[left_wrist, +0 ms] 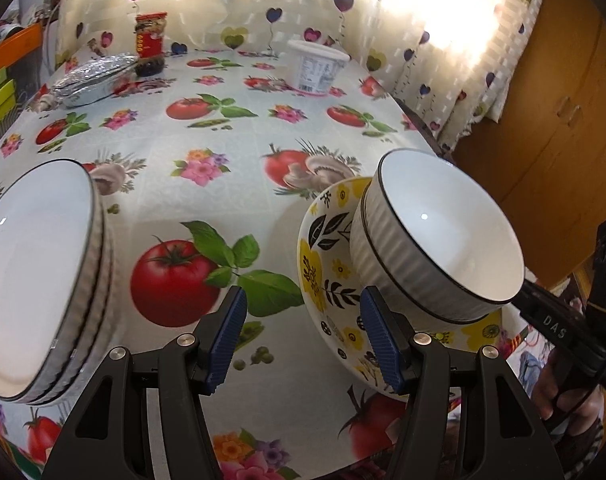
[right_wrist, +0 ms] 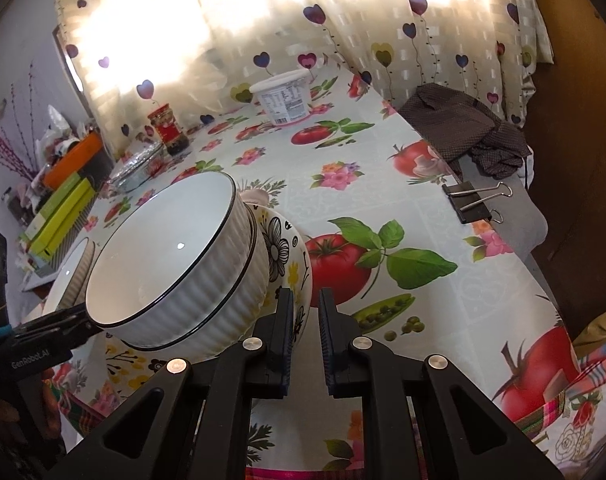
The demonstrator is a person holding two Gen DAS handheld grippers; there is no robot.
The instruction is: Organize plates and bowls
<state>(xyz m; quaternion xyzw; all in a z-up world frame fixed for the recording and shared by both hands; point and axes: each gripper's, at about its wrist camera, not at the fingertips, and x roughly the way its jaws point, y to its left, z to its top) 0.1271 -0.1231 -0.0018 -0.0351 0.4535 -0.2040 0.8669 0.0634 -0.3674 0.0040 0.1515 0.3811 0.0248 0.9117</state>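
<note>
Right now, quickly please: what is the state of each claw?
Left claw: open, holding nothing.
Right claw: closed on the rim of the floral bowl.

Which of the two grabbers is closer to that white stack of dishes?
Left. The left gripper hangs open right beside the white stack. The right gripper is farther off, shut on the flowered bowl's rim.

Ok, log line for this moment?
left gripper open, empty, above tablecloth | right gripper shut beside floral bowl | white bowls nested in floral bowl | plate stack apart
</note>
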